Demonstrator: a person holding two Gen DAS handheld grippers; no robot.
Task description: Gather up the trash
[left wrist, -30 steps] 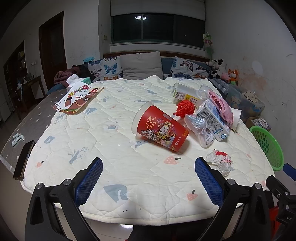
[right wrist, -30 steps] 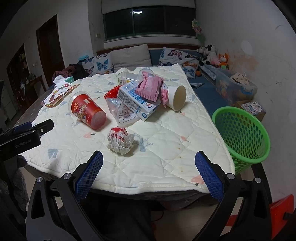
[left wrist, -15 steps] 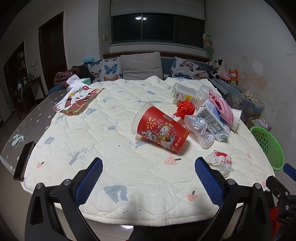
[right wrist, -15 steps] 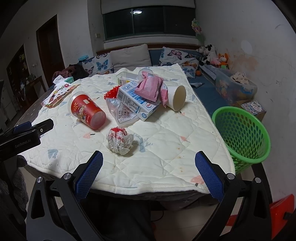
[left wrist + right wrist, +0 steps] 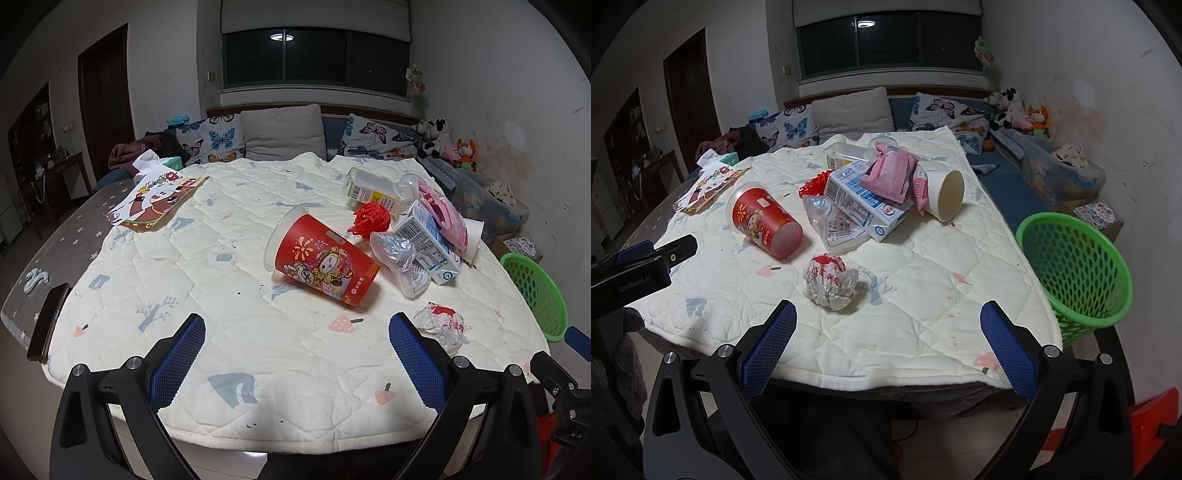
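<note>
Trash lies on a quilted table point(image 5: 229, 295) point(image 5: 923, 280): a red cartoon cup point(image 5: 321, 264) point(image 5: 764, 221) on its side, a crumpled white-and-red wrapper point(image 5: 439, 323) point(image 5: 829, 278), a blue-and-white carton point(image 5: 428, 240) point(image 5: 864, 203), a clear plastic bag point(image 5: 397, 254) point(image 5: 827, 225), pink packets point(image 5: 894, 173), a white paper cup point(image 5: 947, 195), red netting point(image 5: 369, 219) and a clear bottle point(image 5: 365, 190). A green mesh basket point(image 5: 1075, 269) point(image 5: 535, 291) stands at the table's right. My left gripper point(image 5: 295, 360) and right gripper point(image 5: 888, 345) hang open over the near table edge, holding nothing.
A cartoon paper bag point(image 5: 155, 199) lies at the far left of the table, and a dark phone point(image 5: 48, 326) rests on the grey left edge. A sofa with butterfly cushions point(image 5: 221, 138) and stuffed toys point(image 5: 1015, 107) is behind. A red object point(image 5: 1152, 421) sits on the floor.
Both grippers have barely shifted; the trash and basket stay where they were. Both stay open.
</note>
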